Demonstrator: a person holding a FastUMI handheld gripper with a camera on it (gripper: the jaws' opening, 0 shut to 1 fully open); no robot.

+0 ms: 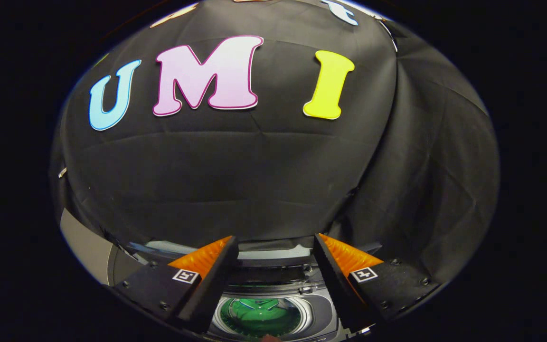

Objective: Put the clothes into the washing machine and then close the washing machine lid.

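Green cloth, the clothes, lies bunched in the round drum of the washing machine, seen from above between the two fingers of the tool; the fingers stand wide apart and hold nothing, hovering over the machine's open top with the black cloth wall of the booth rising beyond them; the garment appears already inside the tub, so the loading step looks done and the lid seems the job left; a pale, glossy band just past the fingertips, at the machine's far edge, is probably that raised lid, though the fisheye bend makes this uncertain; the cloth itself would handle as something soft, light and limp, best pinched at a fold and apt to trail or snag on the rim; the lid, by contrast, should be stiff, smooth and possibly slippery, likely hinged at the back, so the sensible hold is its free front edge, pulled or nudged forward and let down gently, lest it drop hard or slide off the fingers; a grey panel shows off to the left side.
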